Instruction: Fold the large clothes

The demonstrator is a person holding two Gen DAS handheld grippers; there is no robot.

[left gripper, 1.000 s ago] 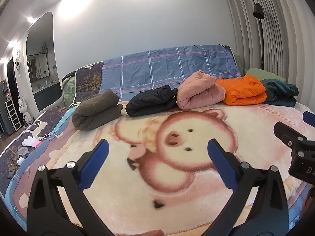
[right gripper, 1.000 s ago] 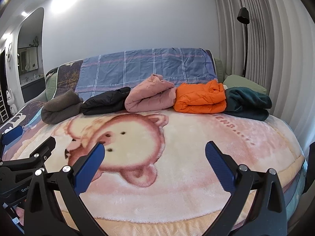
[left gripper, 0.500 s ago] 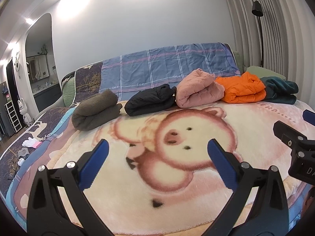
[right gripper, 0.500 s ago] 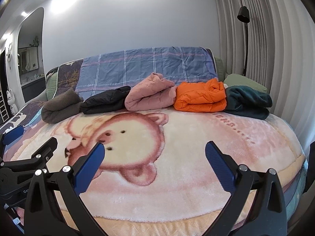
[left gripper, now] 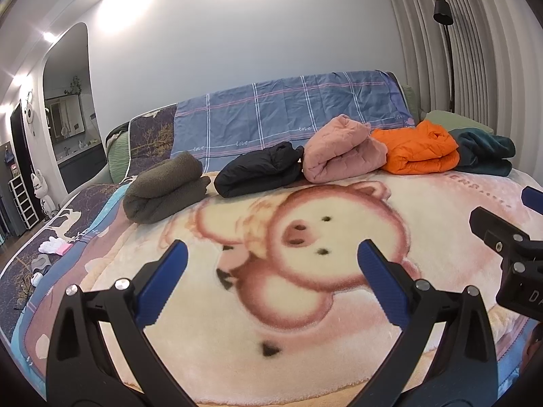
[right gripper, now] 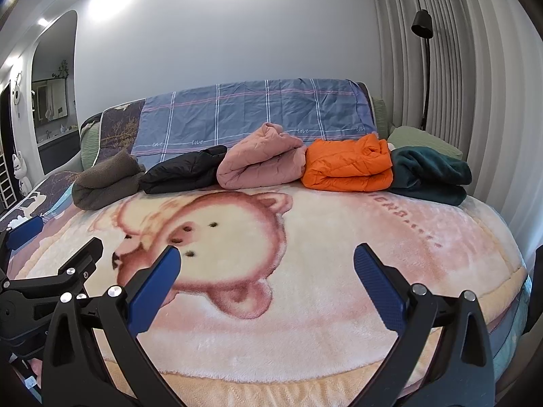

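Several folded garments lie in a row at the far side of the bed: an olive fleece (left gripper: 163, 188) (right gripper: 107, 183), a black jacket (left gripper: 261, 169) (right gripper: 185, 171), a pink coat (left gripper: 342, 154) (right gripper: 263, 162), an orange puffer (left gripper: 419, 149) (right gripper: 349, 164) and a dark teal fleece (left gripper: 483, 152) (right gripper: 429, 174). My left gripper (left gripper: 269, 268) is open above the near part of the pig blanket (left gripper: 305, 356), holding nothing. My right gripper (right gripper: 266, 273) is open too, empty, well short of the garments. Each gripper shows at the edge of the other's view.
A blue plaid sheet (left gripper: 292, 115) drapes the headboard, with green pillows (right gripper: 424, 139) at the right. A black floor lamp (right gripper: 422, 68) stands by the pleated curtain. Small white and pink items (left gripper: 54, 247) lie on the bed's left edge. An arched opening (left gripper: 68, 108) is at the left.
Both views have risen and drawn back slightly, so the row of garments sits a little higher in frame. Jaws stay wide apart, nothing taken hold of.
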